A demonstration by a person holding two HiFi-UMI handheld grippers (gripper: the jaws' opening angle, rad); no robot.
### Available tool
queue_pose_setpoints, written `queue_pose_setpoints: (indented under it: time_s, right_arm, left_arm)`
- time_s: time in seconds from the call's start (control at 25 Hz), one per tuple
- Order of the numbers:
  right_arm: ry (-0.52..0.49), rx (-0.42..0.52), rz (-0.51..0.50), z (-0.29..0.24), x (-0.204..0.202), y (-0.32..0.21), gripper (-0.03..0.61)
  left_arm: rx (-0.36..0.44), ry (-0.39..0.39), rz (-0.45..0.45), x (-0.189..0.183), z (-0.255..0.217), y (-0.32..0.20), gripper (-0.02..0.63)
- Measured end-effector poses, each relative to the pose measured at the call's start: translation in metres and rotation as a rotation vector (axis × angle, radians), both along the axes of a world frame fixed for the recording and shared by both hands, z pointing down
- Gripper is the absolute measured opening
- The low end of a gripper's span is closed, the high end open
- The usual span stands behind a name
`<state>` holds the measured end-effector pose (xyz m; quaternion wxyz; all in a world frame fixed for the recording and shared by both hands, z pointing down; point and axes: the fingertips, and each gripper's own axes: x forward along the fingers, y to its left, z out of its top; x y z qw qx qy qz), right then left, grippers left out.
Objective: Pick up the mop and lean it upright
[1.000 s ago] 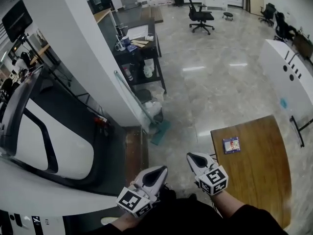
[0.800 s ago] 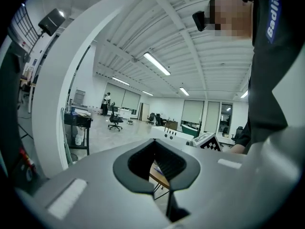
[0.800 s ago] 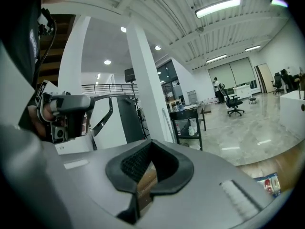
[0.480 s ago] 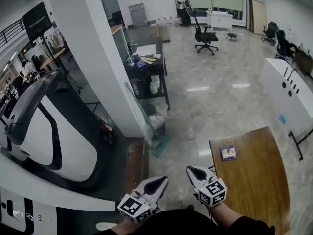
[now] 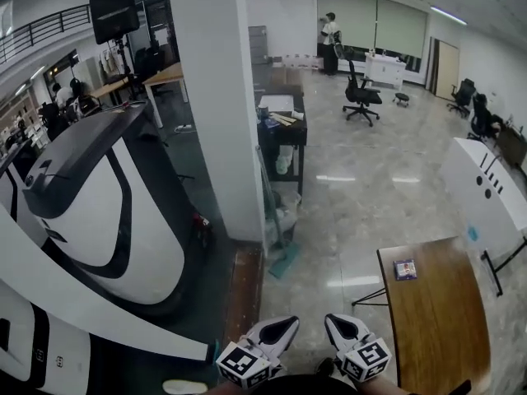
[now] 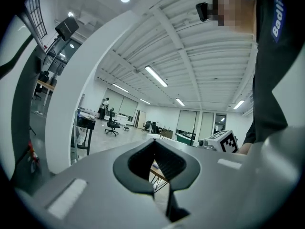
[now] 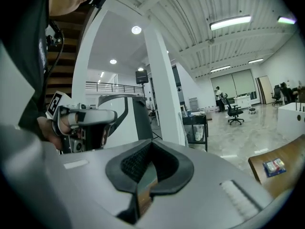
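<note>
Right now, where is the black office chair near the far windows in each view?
Head view: chair upper middle, right of centre.
Left gripper view: chair small, left of centre.
Right gripper view: chair right of centre.
Shared landmark: white pillar, left of the chair in every view.

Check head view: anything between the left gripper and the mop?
Nothing. The head view shows only bare glossy floor from the left gripper to the mop, which leans by the pillar.

Left gripper [image 5: 286, 326], right gripper [image 5: 337, 325]: grey-white shells, black pads. Black-and-white marker cubes [image 5: 244, 365] behind jaws. Dark top [image 5: 305, 385] behind those.
</note>
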<state>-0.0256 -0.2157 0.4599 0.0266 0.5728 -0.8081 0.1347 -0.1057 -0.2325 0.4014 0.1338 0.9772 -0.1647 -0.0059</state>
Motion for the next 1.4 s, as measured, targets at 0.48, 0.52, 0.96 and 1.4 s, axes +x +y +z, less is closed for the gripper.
queue_pose_setpoints:
  time_s: [0.48,0.52,0.96,1.4]
  right_arm:
    - [0.031,0.077,-0.031,-0.029,-0.038,0.027,0.003]
    - [0.034,0.077,-0.040,-0.032,-0.035,0.030,0.003]
    - [0.001,0.099,-0.073,-0.038,0.005,0.064,0.003]
    - [-0.013,0.101,-0.103,-0.039,0.013,0.078,0.002]
  left_arm:
    - [0.111,0.029,0.012,-0.022,-0.026,0.020,0.020]
    - [0.115,0.030,0.007,-0.018,-0.030,0.024,0.020]
    - [0.172,-0.010,0.043,0.034,-0.041,0.067,0.020]
    - [0.151,-0.043,0.051,0.051,-0.034,0.080,0.020]
